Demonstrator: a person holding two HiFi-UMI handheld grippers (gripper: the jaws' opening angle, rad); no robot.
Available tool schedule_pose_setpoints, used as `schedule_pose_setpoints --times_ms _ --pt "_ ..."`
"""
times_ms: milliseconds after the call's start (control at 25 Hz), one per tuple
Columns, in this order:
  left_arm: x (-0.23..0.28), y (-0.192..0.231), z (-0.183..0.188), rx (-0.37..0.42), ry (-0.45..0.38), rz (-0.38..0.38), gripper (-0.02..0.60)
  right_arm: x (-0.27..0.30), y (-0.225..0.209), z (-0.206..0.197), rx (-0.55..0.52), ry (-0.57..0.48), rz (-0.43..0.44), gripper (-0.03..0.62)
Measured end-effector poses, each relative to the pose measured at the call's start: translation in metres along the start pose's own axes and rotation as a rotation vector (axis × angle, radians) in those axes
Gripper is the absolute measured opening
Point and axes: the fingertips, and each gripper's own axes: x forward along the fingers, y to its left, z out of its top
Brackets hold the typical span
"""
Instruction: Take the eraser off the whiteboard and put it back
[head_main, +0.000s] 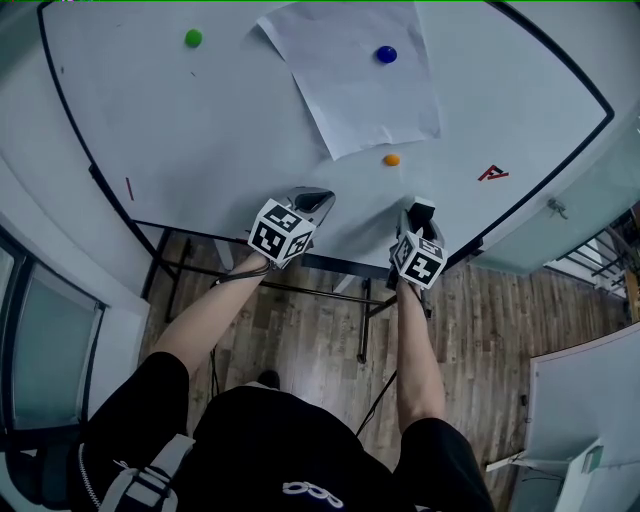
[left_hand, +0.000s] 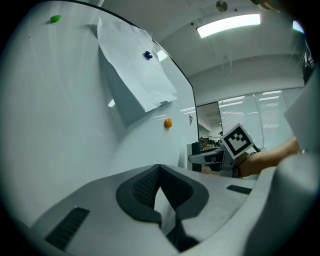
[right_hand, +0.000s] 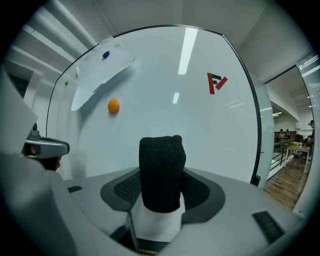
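The eraser (right_hand: 161, 170) has a black felt face and a white body. It stands between the jaws of my right gripper (right_hand: 162, 175), whose pads press on its sides. In the head view the right gripper (head_main: 421, 214) points at the lower part of the whiteboard (head_main: 240, 130) with the eraser (head_main: 424, 209) at its tip. I cannot tell whether the eraser touches the board. To its left, my left gripper (head_main: 318, 197) is also close to the board's lower edge. In its own view the left gripper (left_hand: 159, 167) is shut with nothing in it.
A white paper sheet (head_main: 355, 75) hangs on the board under a blue magnet (head_main: 386, 54). A green magnet (head_main: 193, 38) and an orange magnet (head_main: 391, 159) stick nearby, and a red mark (head_main: 492, 173) lies right. Below the board are its black stand (head_main: 365, 310) and wooden floor.
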Motion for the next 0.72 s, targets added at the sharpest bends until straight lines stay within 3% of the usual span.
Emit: schedule_pose_setpoints --times_ms 720 --pt "-0.046 -0.081 0.007 -0.082 -0.064 0.043 0.009 -0.104 -0.022 -0.020 -0.027 -0.003 0.046 0.241"
